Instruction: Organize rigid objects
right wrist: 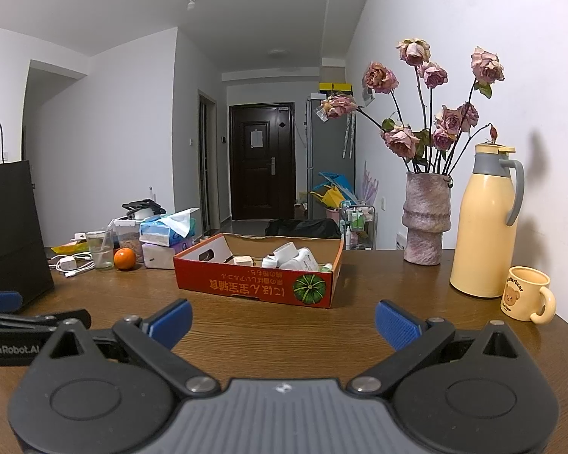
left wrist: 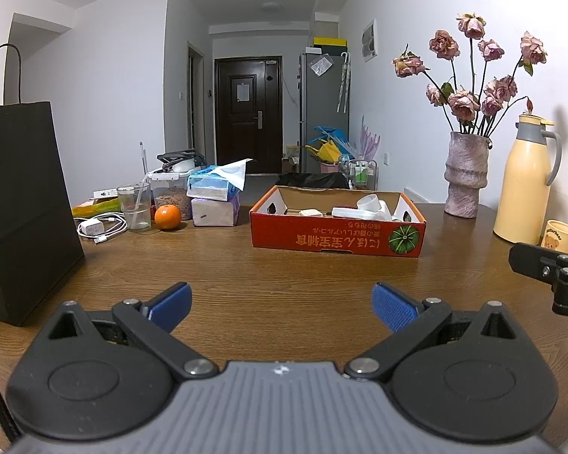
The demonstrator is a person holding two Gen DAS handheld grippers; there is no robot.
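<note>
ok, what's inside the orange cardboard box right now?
The orange cardboard box holds several white plastic items and a beige block. The front wall hides the box floor and whatever lies low, so a full count isn't possible.

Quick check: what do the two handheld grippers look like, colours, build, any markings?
Both match: the left gripper and right gripper have a ribbed grey body, black linkage arms on silver pivot screws over round black discs, and blue textured fingers. The right view shows white "GenRobot.AI" lettering on the left gripper's side. No cables or sleeves visible.
</note>
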